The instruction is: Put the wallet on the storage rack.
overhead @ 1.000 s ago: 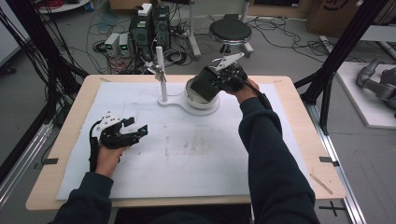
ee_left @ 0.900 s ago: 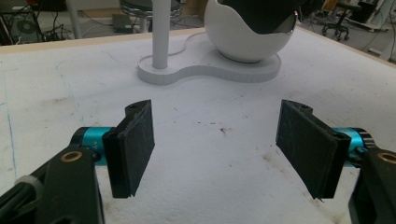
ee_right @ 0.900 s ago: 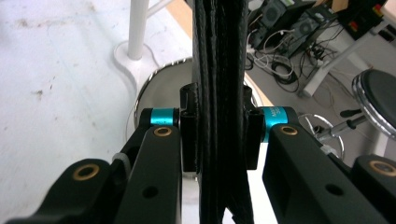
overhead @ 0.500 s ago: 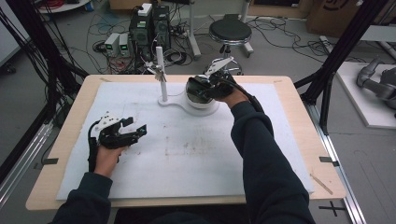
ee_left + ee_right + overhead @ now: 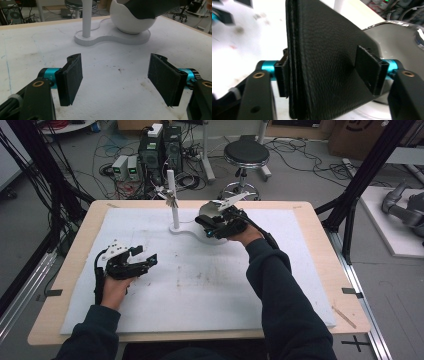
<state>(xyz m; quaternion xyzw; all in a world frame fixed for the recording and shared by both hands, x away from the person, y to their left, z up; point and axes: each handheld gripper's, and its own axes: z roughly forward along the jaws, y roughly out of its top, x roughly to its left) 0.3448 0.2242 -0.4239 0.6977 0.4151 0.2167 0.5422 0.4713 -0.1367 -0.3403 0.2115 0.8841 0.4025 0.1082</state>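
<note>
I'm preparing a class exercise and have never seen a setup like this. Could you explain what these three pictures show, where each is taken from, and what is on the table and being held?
A person sits at a table holding a two-jaw tool in each hand. One picture looks down from above; the other two come from cameras riding on each tool, looking along its black jaws.

On the white mat stands a white stand with an upright post and a white bowl.

The left tool rests over the mat with its jaws apart and nothing between them.

The right tool is at the bowl. Its jaws have just been opening; a folded black leather wallet stands between them, over the bowl. One jaw appears to stand clear of it, so it looks released.
</note>
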